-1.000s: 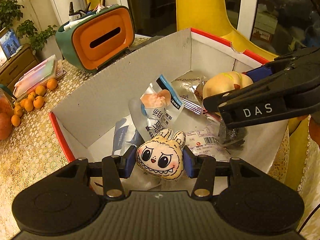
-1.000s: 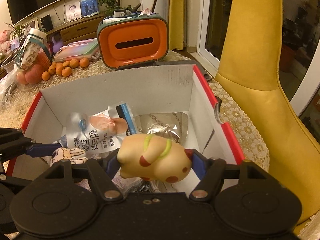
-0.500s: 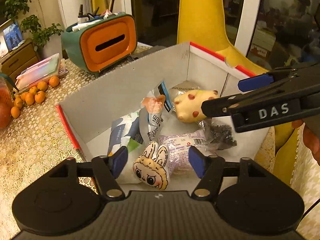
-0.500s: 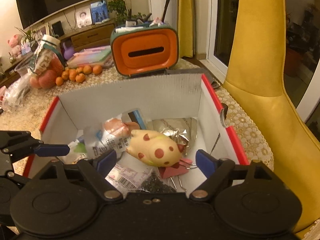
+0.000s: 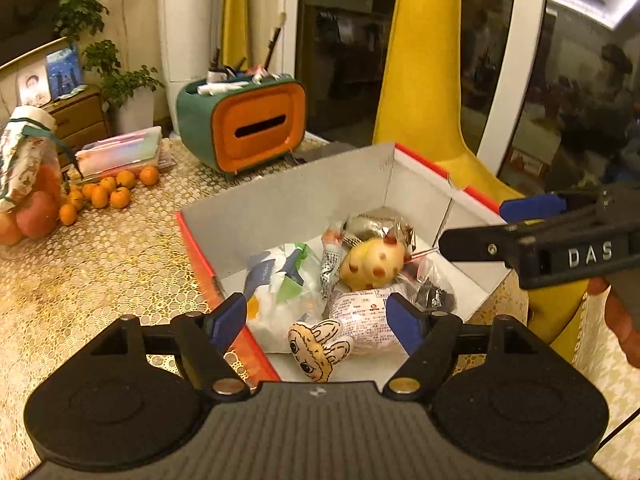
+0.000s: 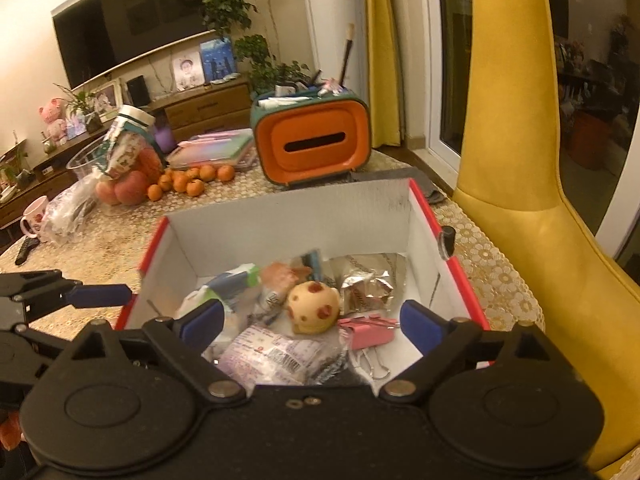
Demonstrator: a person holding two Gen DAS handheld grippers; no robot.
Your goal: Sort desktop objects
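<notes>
A red-edged white cardboard box (image 5: 304, 196) (image 6: 288, 220) sits on the lace-covered table. Inside lie a plush monster face (image 5: 316, 346), a yellow spotted toy (image 5: 372, 266) (image 6: 314, 307), snack packets (image 5: 360, 320) (image 6: 272, 354), a silver foil pack (image 6: 366, 284) and a pink binder clip (image 6: 370, 332). My left gripper (image 5: 316, 320) is open and empty above the box's near edge. My right gripper (image 6: 310, 322) is open and empty above the box; it shows at the right of the left wrist view (image 5: 540, 236).
An orange and green tissue box with pens (image 5: 248, 128) (image 6: 314, 144) stands behind the box. Small oranges (image 5: 108, 192) (image 6: 192, 178), apples (image 6: 124, 190) and a jar (image 6: 128, 140) lie at the left. A yellow chair (image 6: 520, 160) stands at the right.
Both grippers opened and let go: the plush face and the spotted toy dropped into the box. Both grippers then rose and pulled back from it.
</notes>
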